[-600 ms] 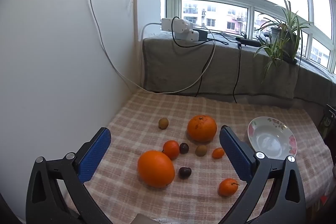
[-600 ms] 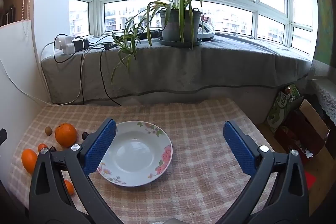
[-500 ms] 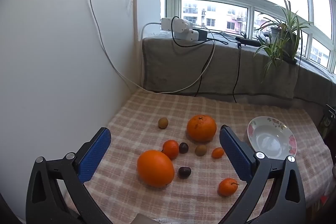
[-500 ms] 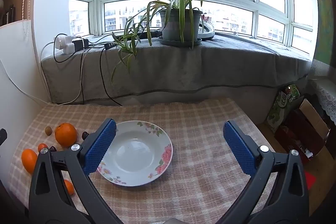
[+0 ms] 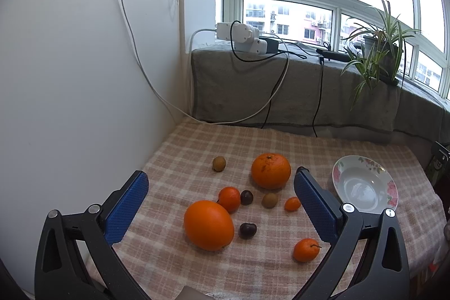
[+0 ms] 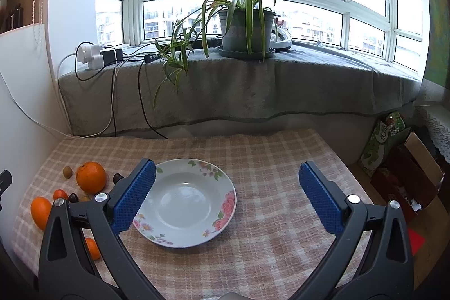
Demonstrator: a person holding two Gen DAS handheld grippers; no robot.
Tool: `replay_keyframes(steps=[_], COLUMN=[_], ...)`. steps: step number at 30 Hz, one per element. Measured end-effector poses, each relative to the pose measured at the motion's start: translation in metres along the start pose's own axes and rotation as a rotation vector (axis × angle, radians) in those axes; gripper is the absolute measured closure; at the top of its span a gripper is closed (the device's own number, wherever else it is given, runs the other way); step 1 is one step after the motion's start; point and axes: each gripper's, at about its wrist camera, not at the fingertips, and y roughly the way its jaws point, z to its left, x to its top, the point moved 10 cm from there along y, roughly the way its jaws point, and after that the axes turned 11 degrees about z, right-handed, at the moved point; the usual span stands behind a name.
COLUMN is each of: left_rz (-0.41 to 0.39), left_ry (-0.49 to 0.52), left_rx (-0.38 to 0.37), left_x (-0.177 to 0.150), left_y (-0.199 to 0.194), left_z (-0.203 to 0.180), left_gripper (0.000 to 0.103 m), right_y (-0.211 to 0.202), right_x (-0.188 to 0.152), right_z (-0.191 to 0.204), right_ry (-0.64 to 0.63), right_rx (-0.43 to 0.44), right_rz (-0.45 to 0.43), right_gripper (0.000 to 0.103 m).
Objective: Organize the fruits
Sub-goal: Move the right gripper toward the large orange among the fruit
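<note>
Loose fruit lies on the checked tablecloth in the left wrist view: a big orange (image 5: 208,225) near me, a second big orange (image 5: 270,171) farther back, small tangerines (image 5: 229,199) (image 5: 306,249), dark plums (image 5: 247,230), and brown kiwis (image 5: 219,163). An empty flowered white plate (image 5: 365,184) sits to the right; it also shows in the right wrist view (image 6: 185,201). My left gripper (image 5: 222,208) is open above the fruit. My right gripper (image 6: 225,198) is open and empty, hovering over the plate.
A white panel (image 5: 70,103) borders the table's left side. A grey-covered windowsill (image 6: 239,92) runs behind, with a potted plant (image 6: 244,27), power adapters (image 5: 244,38) and hanging cables. A cardboard box (image 6: 407,182) stands on the floor past the table's right edge.
The left wrist view has drifted very slightly; fruit and plate lie where they were. Both grippers stay open.
</note>
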Motion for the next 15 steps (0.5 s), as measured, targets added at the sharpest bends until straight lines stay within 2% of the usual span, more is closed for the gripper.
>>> replay_keyframes(steps=[7,15], left_rz=[0.009,0.031], left_ry=[-0.007,-0.037], left_rx=[-0.001,-0.038], left_x=[0.001,-0.004], left_y=[0.005,0.014], left_z=[0.001,0.006], left_gripper=[0.0,0.0], right_y=[0.004,0.009], right_x=[-0.002,-0.005], right_z=[0.006,0.019], right_ry=[-0.008,-0.033], right_rx=[0.012,0.029], right_rz=[0.012,0.023], right_gripper=[0.0,0.0])
